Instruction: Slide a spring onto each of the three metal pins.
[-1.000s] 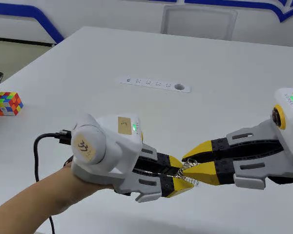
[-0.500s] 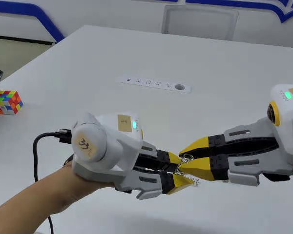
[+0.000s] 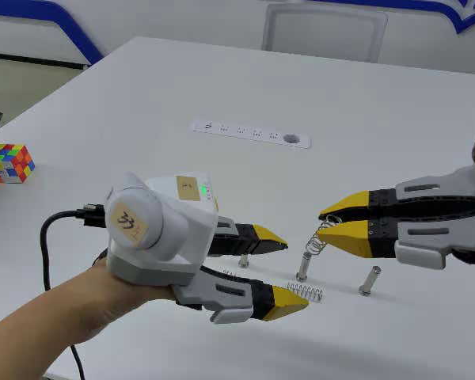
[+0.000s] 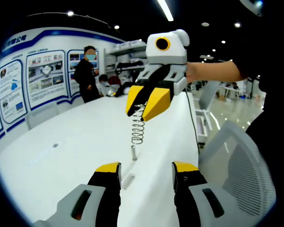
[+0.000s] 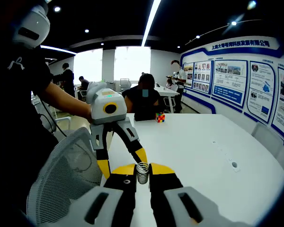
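My right gripper point(image 3: 323, 222) is shut on the top coil of a silver spring point(image 3: 317, 242), which hangs just above an upright metal pin point(image 3: 303, 266). In the left gripper view the spring point(image 4: 138, 128) dangles over that pin point(image 4: 133, 153). A second pin point(image 3: 370, 279) stands to the right. A third pin point(image 3: 243, 260) is partly hidden behind my left gripper point(image 3: 294, 273), which is open and holds nothing. A loose spring point(image 3: 305, 291) lies on the table by its lower jaw. In the right gripper view the held spring point(image 5: 142, 172) shows end-on between the jaws.
A white power strip point(image 3: 249, 134) lies across the middle of the white table point(image 3: 142, 103). A Rubik's cube point(image 3: 8, 164) sits at the left edge. A chair point(image 3: 321, 32) stands beyond the far edge. A black cable point(image 3: 51, 245) trails from my left gripper.
The two grippers were tip to tip around the spring. My left gripper has opened and drawn back left; my right has moved up and right with the spring hanging from it.
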`<act>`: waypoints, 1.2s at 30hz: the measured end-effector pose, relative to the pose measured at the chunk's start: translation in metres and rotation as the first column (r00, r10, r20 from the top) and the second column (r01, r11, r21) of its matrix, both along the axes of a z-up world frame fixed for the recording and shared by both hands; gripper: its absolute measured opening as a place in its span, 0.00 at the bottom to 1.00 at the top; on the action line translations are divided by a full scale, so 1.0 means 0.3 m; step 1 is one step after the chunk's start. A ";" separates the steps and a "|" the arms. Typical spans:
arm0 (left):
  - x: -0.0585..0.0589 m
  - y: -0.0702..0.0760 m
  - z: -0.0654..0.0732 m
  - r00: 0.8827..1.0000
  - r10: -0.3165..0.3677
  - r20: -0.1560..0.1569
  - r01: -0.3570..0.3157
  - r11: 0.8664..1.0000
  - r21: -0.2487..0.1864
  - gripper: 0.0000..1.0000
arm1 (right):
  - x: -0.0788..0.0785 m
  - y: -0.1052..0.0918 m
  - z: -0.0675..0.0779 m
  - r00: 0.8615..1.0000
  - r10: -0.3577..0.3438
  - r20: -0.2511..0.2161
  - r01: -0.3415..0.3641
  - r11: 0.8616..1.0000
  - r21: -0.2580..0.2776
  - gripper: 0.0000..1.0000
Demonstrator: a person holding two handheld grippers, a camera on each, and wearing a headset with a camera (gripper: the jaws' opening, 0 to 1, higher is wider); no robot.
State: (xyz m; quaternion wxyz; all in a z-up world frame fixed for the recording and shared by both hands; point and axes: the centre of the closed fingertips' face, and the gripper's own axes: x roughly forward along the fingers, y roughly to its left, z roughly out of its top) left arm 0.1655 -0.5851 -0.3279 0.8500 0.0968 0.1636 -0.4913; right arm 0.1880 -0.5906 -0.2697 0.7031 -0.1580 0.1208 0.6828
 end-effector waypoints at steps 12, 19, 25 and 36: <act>0.049 0.112 -0.020 0.992 0.125 -0.018 -0.125 0.992 0.000 0.75 | 0.189 -0.137 -0.042 0.973 -0.231 -0.017 0.231 0.973 -0.012 0.11; 0.062 0.185 -0.043 0.978 0.202 -0.059 -0.202 0.979 0.004 0.91 | 0.277 -0.220 -0.125 0.942 -0.335 0.005 0.335 0.940 -0.064 0.11; 0.058 0.226 -0.042 0.970 0.235 -0.068 -0.236 0.972 -0.005 0.93 | 0.299 -0.267 -0.211 0.924 -0.381 -0.010 0.378 0.919 -0.113 0.11; 0.079 0.269 -0.046 0.957 0.282 -0.074 -0.282 0.959 0.010 1.00 | 0.309 -0.300 -0.327 0.906 -0.424 -0.002 0.418 0.893 -0.166 0.11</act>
